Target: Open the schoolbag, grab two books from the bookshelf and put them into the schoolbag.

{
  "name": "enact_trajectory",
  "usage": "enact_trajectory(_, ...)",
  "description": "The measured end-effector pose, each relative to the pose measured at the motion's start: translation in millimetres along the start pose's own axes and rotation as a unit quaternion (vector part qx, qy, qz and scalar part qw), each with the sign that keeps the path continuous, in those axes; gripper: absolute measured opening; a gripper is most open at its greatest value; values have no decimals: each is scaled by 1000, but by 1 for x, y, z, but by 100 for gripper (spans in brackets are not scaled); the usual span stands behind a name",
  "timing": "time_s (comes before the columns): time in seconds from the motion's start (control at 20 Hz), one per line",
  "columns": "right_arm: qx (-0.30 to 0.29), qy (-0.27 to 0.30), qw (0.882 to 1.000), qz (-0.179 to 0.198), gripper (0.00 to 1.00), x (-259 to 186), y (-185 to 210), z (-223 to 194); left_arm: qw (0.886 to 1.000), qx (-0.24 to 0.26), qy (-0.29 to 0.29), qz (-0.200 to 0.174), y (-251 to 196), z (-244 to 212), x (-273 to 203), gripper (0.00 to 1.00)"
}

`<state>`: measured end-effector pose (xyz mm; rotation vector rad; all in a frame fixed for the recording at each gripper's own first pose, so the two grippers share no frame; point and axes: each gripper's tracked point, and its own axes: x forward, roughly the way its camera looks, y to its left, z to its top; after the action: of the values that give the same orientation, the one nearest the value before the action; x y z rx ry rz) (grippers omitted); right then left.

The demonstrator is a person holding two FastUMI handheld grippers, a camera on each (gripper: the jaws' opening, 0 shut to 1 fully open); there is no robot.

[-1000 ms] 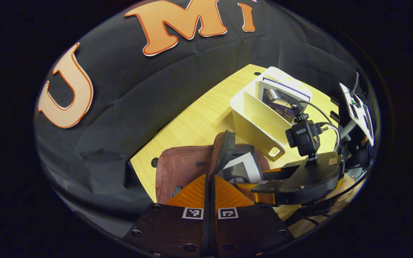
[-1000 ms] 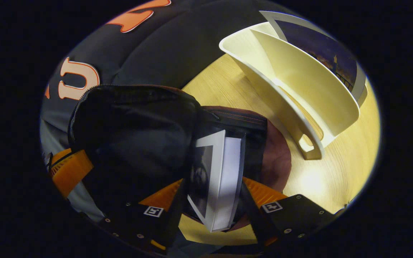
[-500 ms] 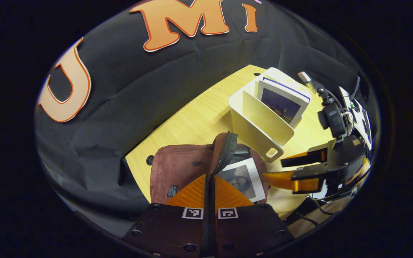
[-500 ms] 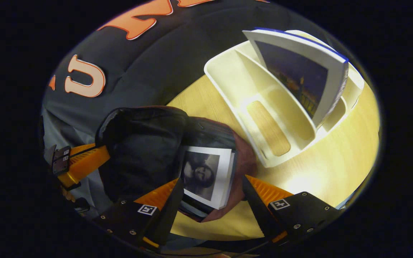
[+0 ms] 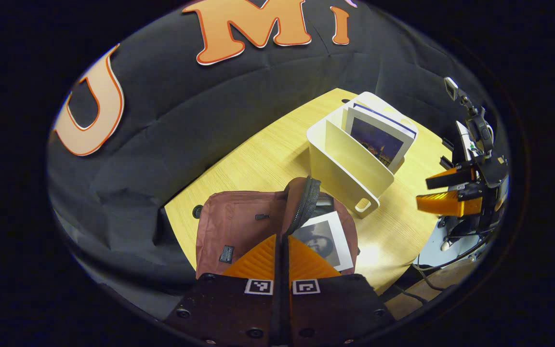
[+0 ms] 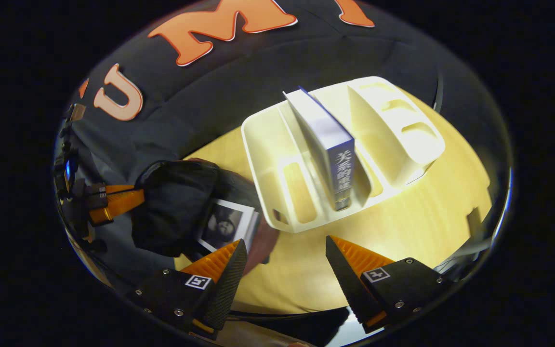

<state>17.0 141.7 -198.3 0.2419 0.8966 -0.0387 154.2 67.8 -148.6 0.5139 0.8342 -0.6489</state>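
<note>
Left gripper (image 5: 282, 241) pinches the schoolbag (image 5: 239, 221) flap up; right gripper (image 6: 284, 250) is wide open, near the bookshelf (image 6: 268, 144).

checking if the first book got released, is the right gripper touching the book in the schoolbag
Apart. In the left gripper view the right gripper hangs well off to the side of the book lying in the schoolbag, bare table between them.

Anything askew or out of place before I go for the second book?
Only one thing: the first book lies at the schoolbag mouth, partly sticking out, not fully inside. The left gripper holds the flap up. The second book leans in the bookshelf.
</note>
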Motion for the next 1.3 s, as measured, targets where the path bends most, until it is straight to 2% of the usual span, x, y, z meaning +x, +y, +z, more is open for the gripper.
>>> enact_trajectory(0.2,-65,-2,997,-40,98,-32,-27,29,1000,-7,3,-4,-2,-5,2,1)
enact_trajectory(0.4,-127,-3,990,-65,98,-50,-32,75,1000,-17,4,-2,0,-10,3,1)
enact_trajectory(0.5,-159,0,984,-75,98,-49,-28,100,1000,-18,6,-2,-4,-9,3,0)
enact_trajectory(0.65,-192,22,979,-70,98,-32,-11,126,1000,-16,8,-2,-4,-12,5,1)
enact_trajectory(0.8,-218,45,970,-99,98,-4,-12,151,1000,-21,9,-1,-3,-14,5,0)
enact_trajectory(1.1,-210,98,964,-128,99,49,-28,164,999,-28,16,1,2,-19,6,0)
enact_trajectory(1.25,-201,134,962,-127,100,66,-28,160,999,-30,20,-1,3,-19,9,0)
enact_trajectory(1.3,-188,144,964,-124,93,72,-28,156,999,-31,21,-1,4,-19,10,1)
